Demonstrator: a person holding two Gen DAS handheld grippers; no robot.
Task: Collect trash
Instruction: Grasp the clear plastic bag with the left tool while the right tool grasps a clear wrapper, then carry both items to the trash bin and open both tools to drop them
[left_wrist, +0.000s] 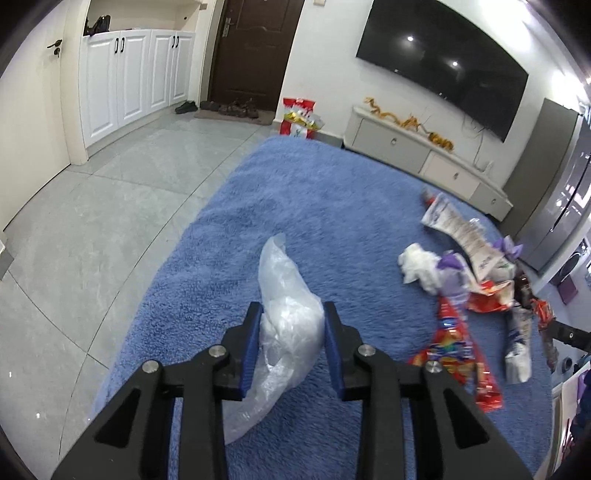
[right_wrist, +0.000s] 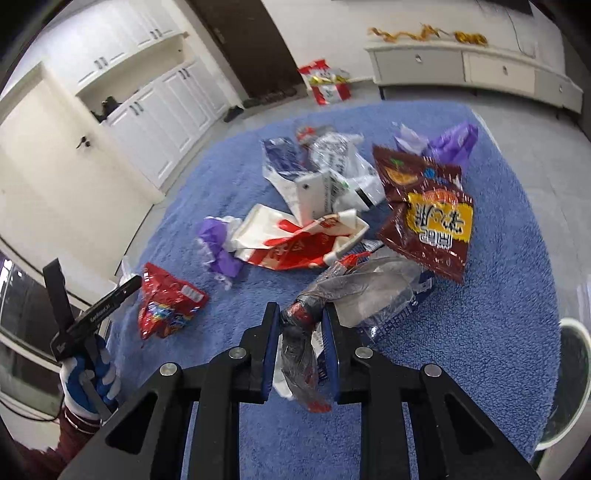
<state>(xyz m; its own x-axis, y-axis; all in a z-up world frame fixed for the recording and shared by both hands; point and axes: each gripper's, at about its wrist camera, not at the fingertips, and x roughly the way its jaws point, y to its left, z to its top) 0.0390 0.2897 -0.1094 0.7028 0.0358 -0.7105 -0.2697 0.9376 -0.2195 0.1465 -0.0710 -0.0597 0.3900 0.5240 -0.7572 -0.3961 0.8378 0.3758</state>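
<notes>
Between the blue pads of the left hand-held gripper (left_wrist: 291, 306) sits a crumpled clear plastic bag (left_wrist: 284, 325), its tail trailing down past the jaws and its peak rising ahead of them; the jaws are drawn in on it and appear to press its sides, though whether the grip is firm is hard to judge. It lies on the blue rug (left_wrist: 314, 199), not on any raised surface. Ahead and to the right of that hand-held gripper lie a white tissue wad (left_wrist: 417, 264) and a red snack wrapper (left_wrist: 452, 343), part of a loose pile.

In the right wrist view, the right hand-held gripper (right_wrist: 300, 314) has its jaws narrowed on the twisted neck of a clear wrapper with red print (right_wrist: 303, 332), which spreads out ahead and to the right. Left of it lies a red candy bag (right_wrist: 166, 306); ahead lies a red-and-white bag (right_wrist: 291, 240); ahead to the right, a brown snack bag (right_wrist: 428, 218).

To do this step well, each grip should probably be confirmed on bunched film rather than on a single slippery layer before lifting, and each lift should go straight up so that trailing plastic does not drag neighbouring wrappers across the rug.
</notes>
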